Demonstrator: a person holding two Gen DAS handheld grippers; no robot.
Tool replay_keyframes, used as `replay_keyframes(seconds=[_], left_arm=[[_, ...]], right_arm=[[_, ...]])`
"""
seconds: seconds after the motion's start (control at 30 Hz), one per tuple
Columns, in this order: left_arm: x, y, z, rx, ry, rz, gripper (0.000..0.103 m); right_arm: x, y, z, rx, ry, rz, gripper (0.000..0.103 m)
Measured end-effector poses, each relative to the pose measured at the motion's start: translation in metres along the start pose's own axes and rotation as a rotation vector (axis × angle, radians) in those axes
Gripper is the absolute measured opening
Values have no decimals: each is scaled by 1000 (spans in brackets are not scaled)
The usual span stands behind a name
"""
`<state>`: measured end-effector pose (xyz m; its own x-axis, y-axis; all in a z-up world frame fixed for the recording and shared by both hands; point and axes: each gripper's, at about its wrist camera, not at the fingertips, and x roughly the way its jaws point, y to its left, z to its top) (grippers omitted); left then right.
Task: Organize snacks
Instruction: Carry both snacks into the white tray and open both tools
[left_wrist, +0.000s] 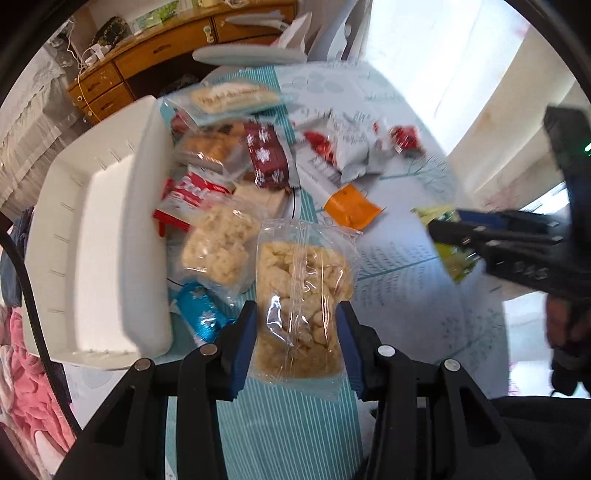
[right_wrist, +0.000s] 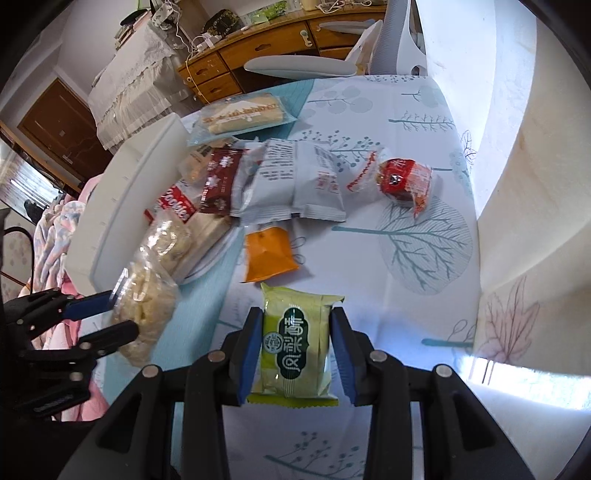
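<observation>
The left gripper (left_wrist: 296, 314) pinches a clear bag of puffed snacks (left_wrist: 301, 295) above the table (right_wrist: 424, 240). The right gripper (right_wrist: 296, 317) pinches a green packet (right_wrist: 295, 343). A white bin (left_wrist: 96, 240) sits left, beside a pile of snacks (left_wrist: 229, 155). An orange packet (right_wrist: 269, 251) and a red one (right_wrist: 404, 181) lie nearby.

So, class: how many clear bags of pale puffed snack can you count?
2: one clear bag gripped in the left gripper, one second bag lying beside the white bin. Others may hide underneath.
</observation>
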<state>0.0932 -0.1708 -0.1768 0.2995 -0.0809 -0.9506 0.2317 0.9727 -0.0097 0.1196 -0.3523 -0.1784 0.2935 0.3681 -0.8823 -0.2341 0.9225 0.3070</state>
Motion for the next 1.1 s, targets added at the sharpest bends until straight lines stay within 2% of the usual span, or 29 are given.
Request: replay_keyframes(seconds=[0.23, 0.57, 0.87, 1.1], left_arm=[[-63, 29, 6, 2, -82, -58, 41], [-122, 86, 13, -13, -196, -86, 41], [-151, 154, 16, -85, -287, -91, 41], [-147, 227, 12, -184, -330, -69, 41]], right_arm=[[-14, 32, -4, 26, -25, 32, 37], [-29, 99, 3, 52, -113, 85, 37], [-32, 166, 19, 34, -199, 124, 37], [-17, 220, 29, 6, -244, 146, 37]])
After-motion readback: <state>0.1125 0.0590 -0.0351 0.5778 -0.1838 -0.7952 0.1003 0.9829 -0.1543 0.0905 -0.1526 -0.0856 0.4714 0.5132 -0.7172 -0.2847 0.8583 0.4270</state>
